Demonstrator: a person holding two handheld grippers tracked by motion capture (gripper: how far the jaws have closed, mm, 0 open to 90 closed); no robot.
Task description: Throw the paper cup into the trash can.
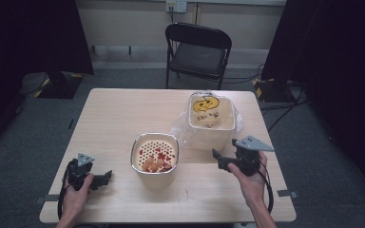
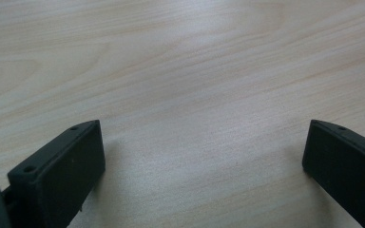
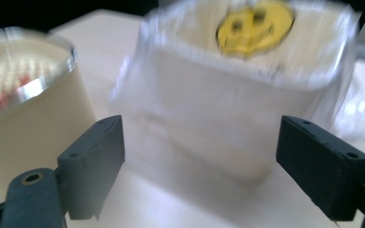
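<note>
A cream bin [image 1: 155, 161] with a metal rim and a perforated insert holding red and orange bits stands at the table's front middle. Behind it to the right sits a second cream bin [image 1: 211, 121] lined with a clear plastic bag, a yellow face sticker [image 1: 205, 104] inside. My left gripper [image 1: 105, 177] rests low at the front left, open, its jaws wide over bare wood [image 2: 195, 142]. My right gripper [image 1: 217, 159] is held open just right of the front bin, facing the lined bin [image 3: 237, 99], with the front bin [image 3: 24, 109] at its left.
The light wooden table [image 1: 123, 114] has free room on its left half and along the front edge. A black folding chair [image 1: 197, 52] stands beyond the far edge. Dark curtains flank the room and cables lie on the floor at the right.
</note>
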